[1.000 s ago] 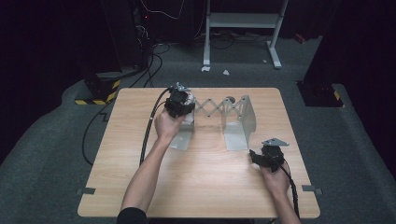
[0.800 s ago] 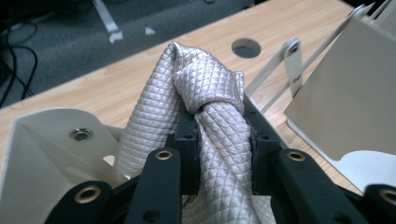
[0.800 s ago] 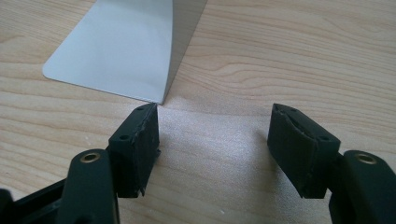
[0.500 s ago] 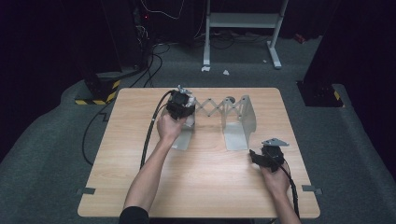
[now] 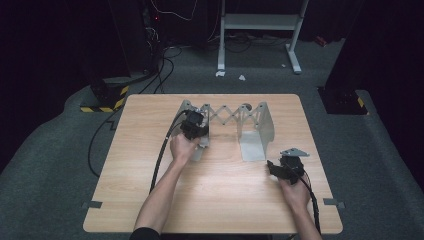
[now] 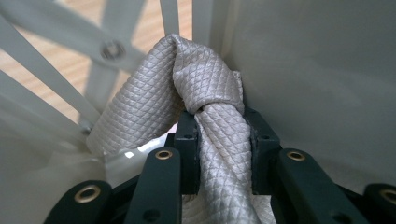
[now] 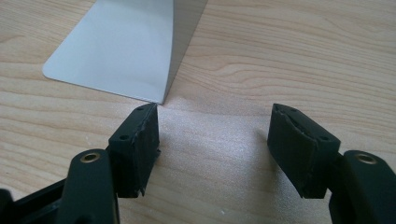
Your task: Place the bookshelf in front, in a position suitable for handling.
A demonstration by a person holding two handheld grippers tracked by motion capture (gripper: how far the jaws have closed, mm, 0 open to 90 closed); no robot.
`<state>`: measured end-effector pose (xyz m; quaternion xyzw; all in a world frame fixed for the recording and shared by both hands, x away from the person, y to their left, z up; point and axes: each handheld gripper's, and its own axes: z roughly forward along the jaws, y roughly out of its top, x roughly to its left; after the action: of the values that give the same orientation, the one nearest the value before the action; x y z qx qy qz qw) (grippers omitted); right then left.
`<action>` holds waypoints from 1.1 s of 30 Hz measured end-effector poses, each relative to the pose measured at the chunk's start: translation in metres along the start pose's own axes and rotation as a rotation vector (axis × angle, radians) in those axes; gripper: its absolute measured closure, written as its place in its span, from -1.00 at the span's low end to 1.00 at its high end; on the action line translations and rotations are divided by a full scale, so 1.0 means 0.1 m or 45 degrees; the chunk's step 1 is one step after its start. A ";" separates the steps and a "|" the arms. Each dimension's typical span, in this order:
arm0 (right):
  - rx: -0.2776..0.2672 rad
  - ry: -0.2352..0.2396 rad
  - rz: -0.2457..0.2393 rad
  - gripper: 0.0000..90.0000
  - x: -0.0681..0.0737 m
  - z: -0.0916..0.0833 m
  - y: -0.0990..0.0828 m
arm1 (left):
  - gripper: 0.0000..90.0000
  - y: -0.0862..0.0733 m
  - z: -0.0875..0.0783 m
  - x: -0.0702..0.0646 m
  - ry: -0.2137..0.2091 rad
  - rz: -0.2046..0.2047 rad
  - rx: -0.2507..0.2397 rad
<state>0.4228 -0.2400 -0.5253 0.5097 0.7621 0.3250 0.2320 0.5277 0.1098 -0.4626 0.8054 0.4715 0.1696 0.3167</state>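
High view, lower right: our right gripper (image 5: 274, 166) rests on the table (image 5: 220, 200), jaws wide and empty. Farther up, centre frame, our left gripper (image 5: 200, 142) clamps a knotted grey cloth (image 6: 205, 93) against the expanding metal rack (image 5: 260, 125).

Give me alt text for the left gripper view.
The left gripper is shut on a knotted, quilted grey cloth, its black fingers pressing the strand below the knot. Behind stand the pale metal wall and crossed lattice bars of an expanding rack on a wooden table.

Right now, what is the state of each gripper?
Left gripper: closed on the knotted grey cloth.
Right gripper: open, holding nothing.
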 end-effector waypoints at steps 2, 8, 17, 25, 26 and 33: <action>0.000 0.000 0.000 -0.24 0.00 0.00 0.00 | 0.57 -0.04 0.04 0.00 -0.003 -0.004 0.014; 0.000 0.000 0.000 -0.24 0.00 0.00 0.00 | 0.57 -0.12 0.09 -0.03 -0.007 -0.002 0.036; 0.000 0.000 0.000 -0.24 0.00 0.00 0.00 | 0.58 -0.14 -0.06 -0.06 -0.025 0.020 0.007; 0.000 0.000 0.000 -0.24 0.00 0.00 0.00 | 0.57 -0.10 -0.19 -0.07 -0.042 0.013 -0.047; 0.000 0.000 0.000 -0.24 0.00 0.00 0.00 | 0.57 -0.10 -0.20 -0.07 -0.042 0.011 -0.051; 0.000 0.000 0.000 -0.24 0.00 0.00 0.00 | 0.57 -0.07 -0.31 -0.07 -0.054 0.022 -0.081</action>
<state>0.4228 -0.2400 -0.5253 0.5098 0.7621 0.3250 0.2317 0.5021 0.1169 -0.4439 0.8024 0.4521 0.1700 0.3506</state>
